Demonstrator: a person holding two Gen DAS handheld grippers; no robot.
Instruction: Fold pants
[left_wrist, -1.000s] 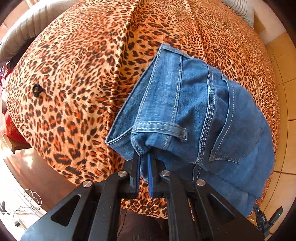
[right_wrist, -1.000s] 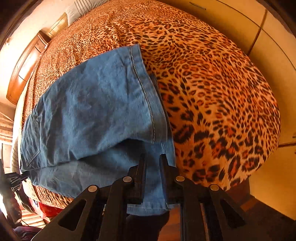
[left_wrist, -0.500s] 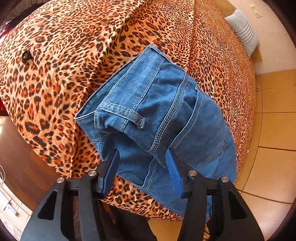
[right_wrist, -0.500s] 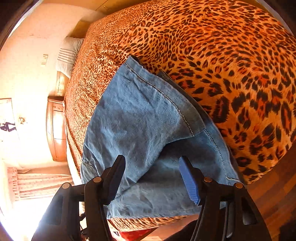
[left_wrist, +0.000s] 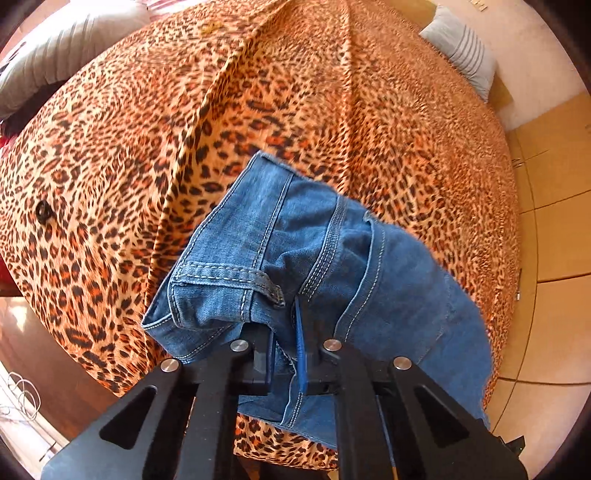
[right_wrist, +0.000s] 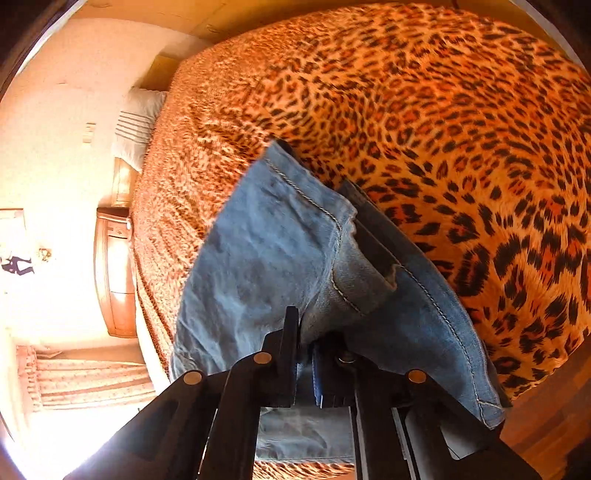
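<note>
Folded blue jeans (left_wrist: 332, 266) lie at the near edge of a leopard-print bed (left_wrist: 184, 129). In the left wrist view my left gripper (left_wrist: 286, 354) is shut on the waistband end, just below a belt loop (left_wrist: 229, 275), and the denim bunches up around the jaws. In the right wrist view my right gripper (right_wrist: 304, 354) is shut on the hem end of the jeans (right_wrist: 273, 251), where two leg cuffs (right_wrist: 424, 295) overlap. The cloth looks lifted off the bed at both grips.
A striped pillow (left_wrist: 461, 55) lies at the bed's far right corner, a grey cushion (left_wrist: 55, 44) at the far left. A small black object (left_wrist: 44, 212) sits on the cover. A wooden nightstand (right_wrist: 114, 273) stands beside the bed. Tiled floor (left_wrist: 554, 221) lies to the right.
Both grippers were open half a second ago, straddling the jeans. Both have now closed on the denim, and the cloth has bunched and risen at each grip.
</note>
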